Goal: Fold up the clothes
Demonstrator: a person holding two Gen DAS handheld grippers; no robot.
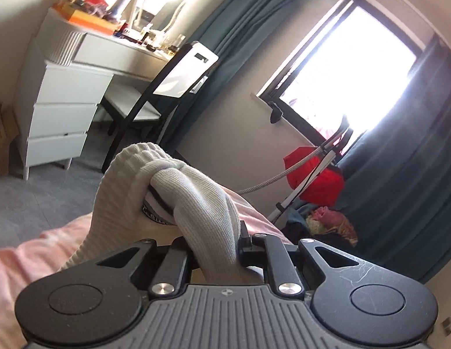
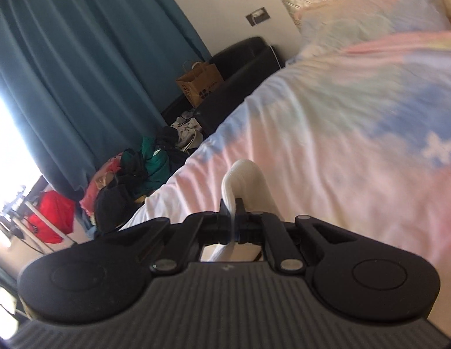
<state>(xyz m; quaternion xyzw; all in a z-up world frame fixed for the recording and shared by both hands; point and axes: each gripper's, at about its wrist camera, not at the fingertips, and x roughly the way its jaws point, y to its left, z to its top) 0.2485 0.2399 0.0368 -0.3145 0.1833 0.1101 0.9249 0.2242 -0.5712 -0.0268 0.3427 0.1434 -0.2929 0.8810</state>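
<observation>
Left gripper (image 1: 215, 242): jaws clamped on white ribbed sock (image 1: 179, 192), bundle bulging up just ahead of fingers, above pink bedcover (image 1: 28, 258). Right gripper (image 2: 232, 212): jaws pinched together on thin white sock edge (image 2: 245, 180), cloth looping forward over pastel duvet (image 2: 341, 133). Clothes pile (image 2: 132, 171) left of gripper, beside teal curtain (image 2: 80, 72).
</observation>
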